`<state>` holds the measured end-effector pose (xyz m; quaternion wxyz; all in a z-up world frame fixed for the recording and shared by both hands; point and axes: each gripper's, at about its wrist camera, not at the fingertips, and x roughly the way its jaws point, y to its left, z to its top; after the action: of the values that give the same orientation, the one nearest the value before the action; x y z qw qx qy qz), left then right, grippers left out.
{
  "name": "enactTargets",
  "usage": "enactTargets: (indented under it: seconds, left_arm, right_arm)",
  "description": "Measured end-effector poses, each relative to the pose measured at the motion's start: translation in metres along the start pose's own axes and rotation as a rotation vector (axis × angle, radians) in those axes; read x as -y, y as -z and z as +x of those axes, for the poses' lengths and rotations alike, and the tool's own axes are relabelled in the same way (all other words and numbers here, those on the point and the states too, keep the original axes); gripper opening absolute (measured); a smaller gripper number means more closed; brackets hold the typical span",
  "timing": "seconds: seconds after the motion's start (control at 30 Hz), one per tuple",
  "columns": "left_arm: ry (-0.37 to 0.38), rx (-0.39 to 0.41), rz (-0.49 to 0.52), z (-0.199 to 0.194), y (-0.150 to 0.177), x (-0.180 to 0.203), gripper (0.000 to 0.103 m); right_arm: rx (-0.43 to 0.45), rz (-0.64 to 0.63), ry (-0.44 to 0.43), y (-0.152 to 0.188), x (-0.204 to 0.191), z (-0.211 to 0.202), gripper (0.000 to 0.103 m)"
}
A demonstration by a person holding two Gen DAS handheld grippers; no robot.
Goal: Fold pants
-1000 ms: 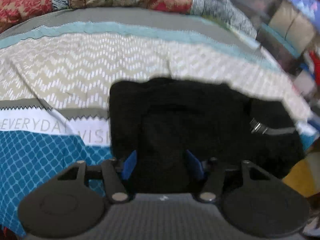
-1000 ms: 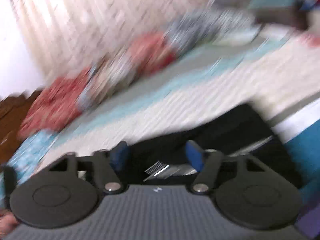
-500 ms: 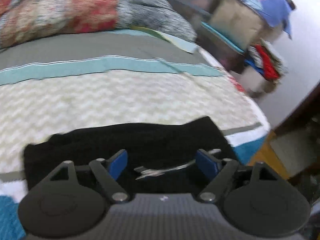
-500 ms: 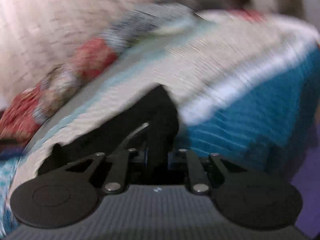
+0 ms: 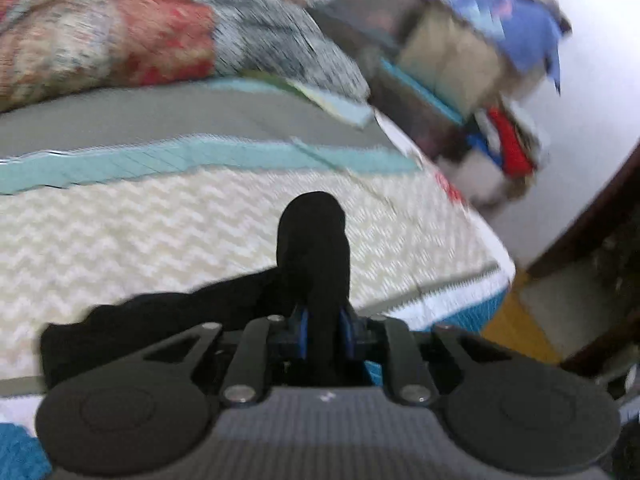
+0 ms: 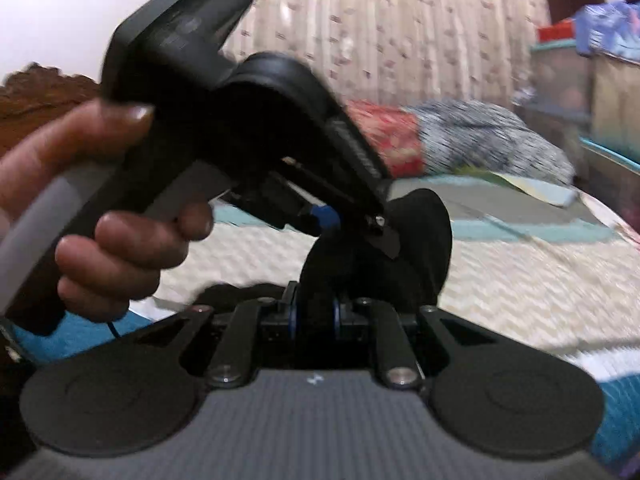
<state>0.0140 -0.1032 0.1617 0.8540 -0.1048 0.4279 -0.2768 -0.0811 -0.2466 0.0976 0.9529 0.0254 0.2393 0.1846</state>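
In the left wrist view, the left claw (image 5: 323, 330) has just closed and pinches a bunched fold of the black pants (image 5: 312, 248). The soft cloth rises in a rounded hump at mid-frame and trails lower left over the zigzag bedspread (image 5: 140, 232). A patchwork quilt (image 5: 120, 40) lies blurred at upper left.

In the right wrist view, the right claw (image 6: 314, 318), nearly closed, grips another fold of the pants (image 6: 420, 240). At upper left a hand (image 6: 100, 216) holds the left claw, probably clamped on the same cloth.
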Motion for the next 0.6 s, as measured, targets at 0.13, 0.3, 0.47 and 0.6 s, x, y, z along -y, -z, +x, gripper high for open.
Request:
enactTargets:
  seconds: [0.13, 0.3, 0.47, 0.6]
  left_arm:
    - [-0.050, 0.056, -0.094, -0.041, 0.017, -0.052, 0.014]
    - [-0.129, 0.026, -0.283, -0.044, 0.057, -0.125, 0.014]
    - [-0.153, -0.036, -0.425, -0.013, 0.093, -0.176, 0.023]
    - [-0.219, -0.005, -0.407, -0.016, 0.095, -0.176, 0.047]
  right_arm:
    - [-0.006, -0.010, -0.139, -0.009, -0.025, 0.015, 0.022]
    - [-0.132, -0.017, -0.316, 0.001, -0.061, 0.055, 0.046]
    - [-0.278, 0.109, -0.424, 0.014, -0.047, 0.076, 0.054]
    - [-0.210, 0.236, -0.336, 0.008, -0.004, 0.051, 0.058]
